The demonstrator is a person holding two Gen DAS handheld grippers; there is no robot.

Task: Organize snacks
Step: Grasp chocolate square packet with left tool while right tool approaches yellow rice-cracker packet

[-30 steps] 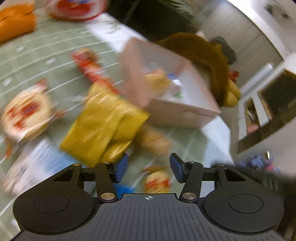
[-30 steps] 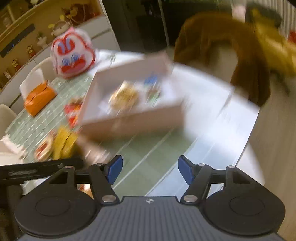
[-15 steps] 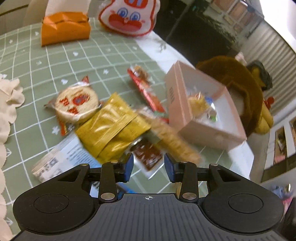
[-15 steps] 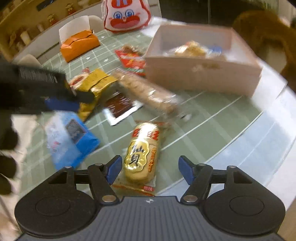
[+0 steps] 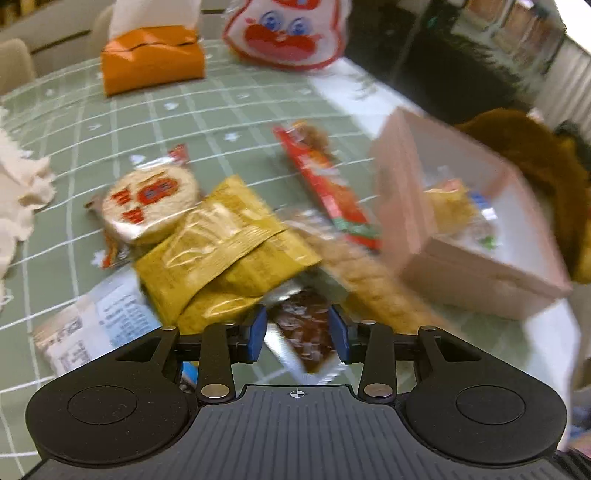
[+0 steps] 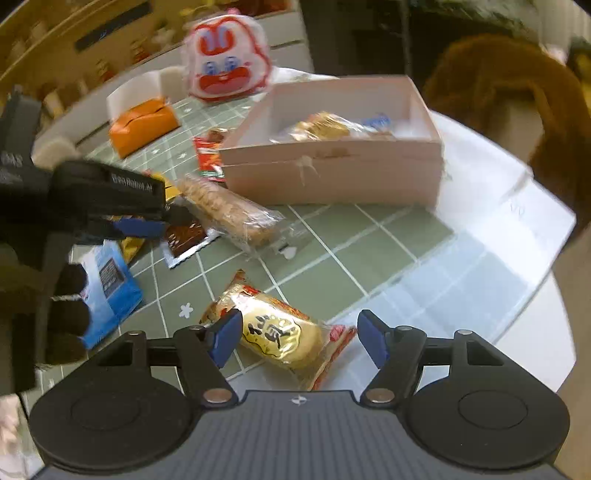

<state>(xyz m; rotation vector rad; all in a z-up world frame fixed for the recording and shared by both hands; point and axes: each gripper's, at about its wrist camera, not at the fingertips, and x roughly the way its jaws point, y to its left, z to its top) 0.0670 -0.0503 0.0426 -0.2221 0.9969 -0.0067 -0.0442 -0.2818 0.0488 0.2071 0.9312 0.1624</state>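
A pink open box (image 6: 332, 173) (image 5: 472, 266) holds a few snacks. Loose snacks lie on the green grid tablecloth (image 5: 221, 110). My left gripper (image 5: 298, 334) is open with its fingers on either side of a brown foil packet (image 5: 303, 325) (image 6: 184, 236); it also shows in the right wrist view (image 6: 147, 225). My right gripper (image 6: 299, 338) is open over a gold rice-cracker pack (image 6: 280, 332). A long clear biscuit pack (image 6: 229, 210) (image 5: 373, 284), yellow packets (image 5: 221, 254), a round cracker (image 5: 147, 199), a red stick pack (image 5: 325, 188) and a blue packet (image 6: 107, 284) lie around.
An orange tissue box (image 5: 151, 59) and a red-and-white rabbit bag (image 5: 288, 29) stand at the far side. A brown plush toy (image 6: 517, 92) sits behind the box. A cream cloth (image 5: 18, 195) lies at the left. The table's edge (image 6: 535, 277) curves at the right.
My left gripper has moved down onto the brown foil packet, fingers now straddling it. My right gripper has moved closer over the gold rice-cracker pack. Both stay open.
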